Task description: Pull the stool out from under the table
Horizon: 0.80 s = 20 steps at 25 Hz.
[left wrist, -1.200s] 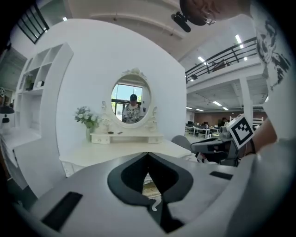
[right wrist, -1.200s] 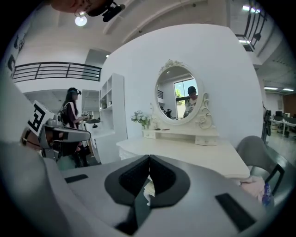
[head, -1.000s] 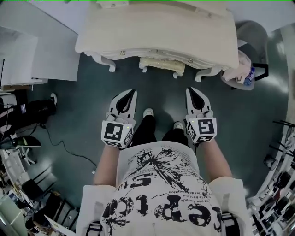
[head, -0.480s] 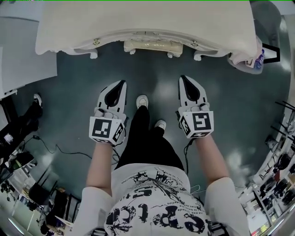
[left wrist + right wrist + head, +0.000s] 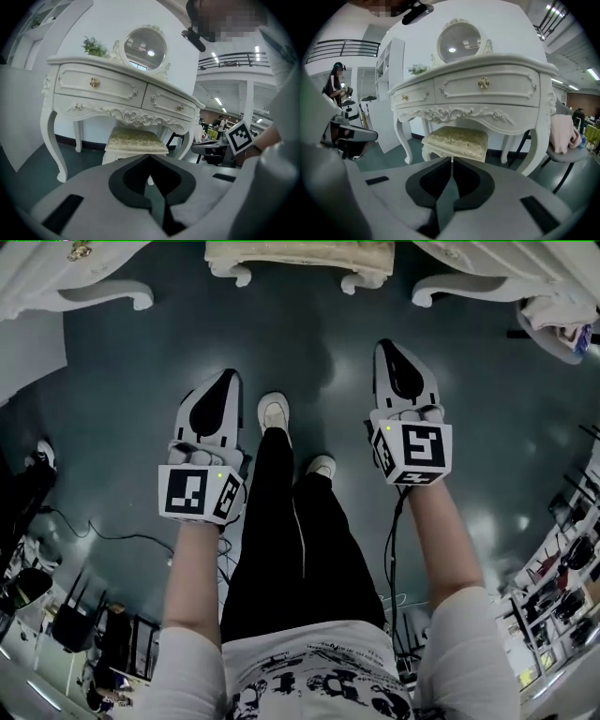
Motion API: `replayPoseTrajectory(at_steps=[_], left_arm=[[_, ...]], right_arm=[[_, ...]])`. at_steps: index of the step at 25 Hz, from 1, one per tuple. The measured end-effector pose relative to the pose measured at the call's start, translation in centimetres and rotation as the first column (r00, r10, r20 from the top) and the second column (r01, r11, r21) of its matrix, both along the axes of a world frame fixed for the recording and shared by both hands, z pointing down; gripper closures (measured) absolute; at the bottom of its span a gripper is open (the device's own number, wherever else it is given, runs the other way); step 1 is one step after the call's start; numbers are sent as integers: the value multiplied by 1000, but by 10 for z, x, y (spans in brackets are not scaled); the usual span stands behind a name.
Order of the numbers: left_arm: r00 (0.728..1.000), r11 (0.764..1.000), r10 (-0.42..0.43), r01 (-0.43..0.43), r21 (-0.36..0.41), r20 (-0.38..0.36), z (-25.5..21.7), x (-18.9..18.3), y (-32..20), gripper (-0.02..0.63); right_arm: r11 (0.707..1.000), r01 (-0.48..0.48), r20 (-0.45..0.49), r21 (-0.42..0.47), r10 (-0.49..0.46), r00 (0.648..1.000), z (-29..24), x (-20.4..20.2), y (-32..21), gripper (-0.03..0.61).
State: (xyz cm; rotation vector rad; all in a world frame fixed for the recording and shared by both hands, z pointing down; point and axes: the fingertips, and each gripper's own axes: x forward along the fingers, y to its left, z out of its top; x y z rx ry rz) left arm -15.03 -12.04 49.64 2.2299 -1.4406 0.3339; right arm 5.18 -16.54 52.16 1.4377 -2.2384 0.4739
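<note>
Stool (image 5: 457, 138): tucked under the bench (image 5: 487, 86) between its front legs, standing on the floor (image 5: 309, 352). Left tool (image 5: 228, 376) and right tool (image 5: 386, 345) both have their jaws pressed together with nothing between them. They aim at the stool and are well apart from it. Forearms reach forward, roughly parallel, either side of the person's legs. Cushion looks soft and the carved frame stiff. The stool is probably light enough to slide. Best hold is judged to be the seat's front rim.

Open hall set up as a lab, mezzanine railing (image 5: 232, 58), ceiling strip lights (image 5: 257, 48), floor cables (image 5: 112, 538), staged dressing table (image 5: 487, 86)
</note>
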Motion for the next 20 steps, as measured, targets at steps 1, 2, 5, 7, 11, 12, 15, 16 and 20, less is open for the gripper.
replayPoseTrajectory(at_steps=[1, 2, 5, 7, 11, 12, 15, 16, 20], left_arm=[[1000, 1000, 5, -5, 2, -3, 16, 3, 3, 598], [1000, 1000, 15, -15, 4, -3, 30, 5, 4, 597], [997, 997, 72, -73, 40, 15, 65, 11, 1, 597], [993, 990, 114, -116, 81, 25, 79, 16, -6, 597], [982, 972, 180, -186, 141, 50, 101, 27, -26, 597], [982, 971, 183, -188, 148, 49, 105, 27, -33, 597], [983, 970, 178, -183, 158, 46, 122, 24, -52, 597], [983, 971, 176, -181, 158, 46, 129, 23, -58, 597], [984, 972, 175, -178, 150, 37, 153, 21, -75, 597]], right_arm=[[1000, -6, -11, -1, 6, 1000, 18, 3, -1, 561], [1000, -13, -19, 0, 13, 1000, 34, 4, -2, 561], [999, -37, -38, 16, 38, 999, 76, 6, -14, 557], [998, -49, -57, 38, 51, 997, 99, 9, -27, 494], [995, -71, -112, 74, 79, 991, 141, 18, -63, 378], [993, -80, -137, 82, 91, 986, 151, 21, -74, 350], [988, -128, -203, 84, 143, 969, 182, 36, -109, 285], [987, -144, -202, 69, 155, 967, 192, 41, -120, 279], [992, -123, -208, 39, 129, 970, 220, 41, -149, 262]])
